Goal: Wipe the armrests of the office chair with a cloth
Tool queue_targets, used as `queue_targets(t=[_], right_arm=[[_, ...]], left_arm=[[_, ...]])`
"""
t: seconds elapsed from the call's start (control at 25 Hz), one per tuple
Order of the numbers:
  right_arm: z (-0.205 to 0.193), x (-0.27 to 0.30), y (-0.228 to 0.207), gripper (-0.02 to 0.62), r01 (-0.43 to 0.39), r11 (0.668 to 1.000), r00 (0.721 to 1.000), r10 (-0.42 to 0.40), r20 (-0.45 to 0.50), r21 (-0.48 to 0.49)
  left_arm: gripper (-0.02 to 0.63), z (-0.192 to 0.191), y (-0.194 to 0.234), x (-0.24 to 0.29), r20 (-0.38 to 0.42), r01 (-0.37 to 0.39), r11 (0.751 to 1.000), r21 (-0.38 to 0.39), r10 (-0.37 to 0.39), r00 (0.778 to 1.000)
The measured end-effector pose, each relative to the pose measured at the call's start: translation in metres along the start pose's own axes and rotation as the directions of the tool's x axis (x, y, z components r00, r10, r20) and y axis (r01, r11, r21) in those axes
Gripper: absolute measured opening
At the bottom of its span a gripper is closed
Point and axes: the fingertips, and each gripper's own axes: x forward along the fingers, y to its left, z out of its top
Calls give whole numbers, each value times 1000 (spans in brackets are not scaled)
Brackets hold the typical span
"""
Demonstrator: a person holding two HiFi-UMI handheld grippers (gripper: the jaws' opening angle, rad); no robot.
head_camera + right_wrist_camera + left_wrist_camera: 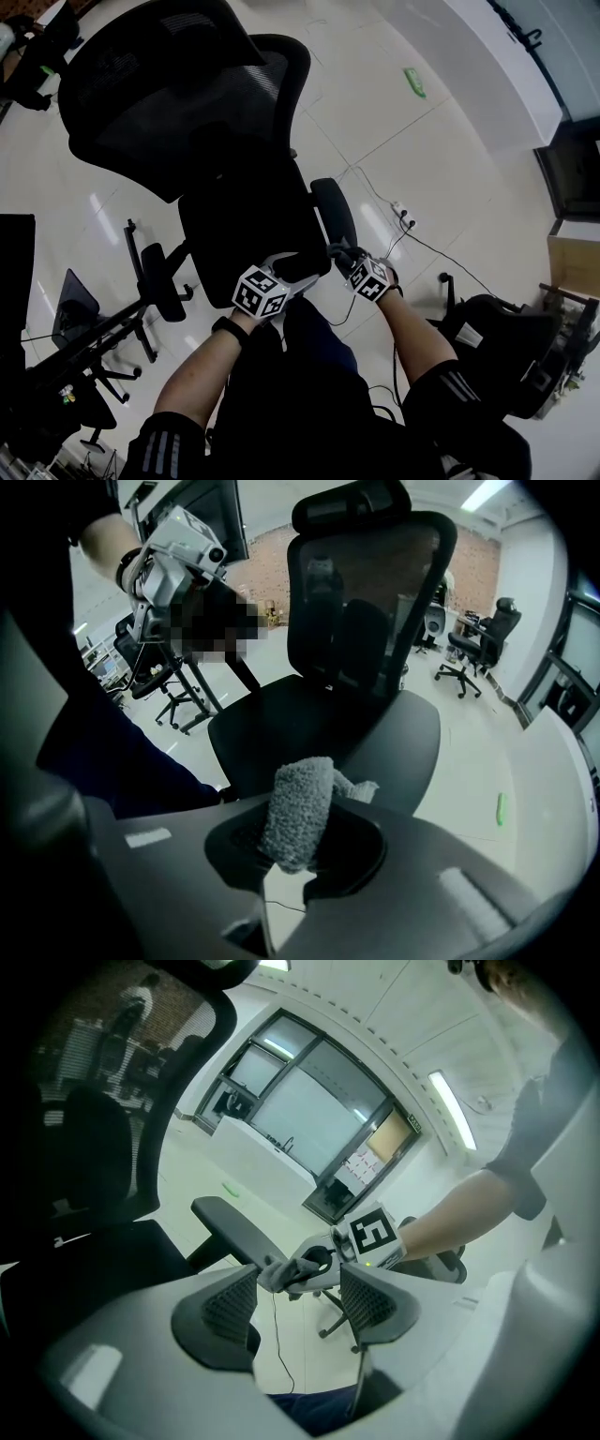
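Observation:
A black office chair [248, 220] stands right in front of me. Its right armrest [335, 211] is a long black pad. My right gripper [349, 258] is at the near end of that pad, shut on a grey fluffy cloth [298, 810]. In the right gripper view the cloth sticks up between the jaws, with the armrest [398, 752] just behind it. The left gripper view shows the cloth [281, 1272] touching the armrest [234, 1229]. My left gripper [281, 274] hovers over the seat's front edge, open and holding nothing [298, 1312]. The left armrest [161, 279] is apart from both grippers.
A power strip and cable [403, 216] lie on the tiled floor to the right. Another black chair [502, 337] stands at the near right, and chair bases and desks [84, 347] at the left. A white counter [487, 66] runs along the far right.

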Motion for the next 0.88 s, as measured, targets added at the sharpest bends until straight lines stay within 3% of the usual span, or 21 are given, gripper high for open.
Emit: queue_targets(t=[0.16,0.32,0.64,0.88], right_arm=[[0,1,21,35,-39,999,999,39,-23,-10],[29,-2,25,36,-29,1000,999,29,38,5],[152,24,33,36,-58,997,986,65,154,-49],[238,46,56,37,-86,986,974,114,196,-145]], left_arm=[[301,-1,-7,-10,15,4,1000,18,-4,1000],[302,0,-1,-28,52,-19,1000,12,19,998],[302,-6,39,-100,152,-129,990,-51,136,979],[302,-10,74,-163,249,-220,967,-129,247,937]])
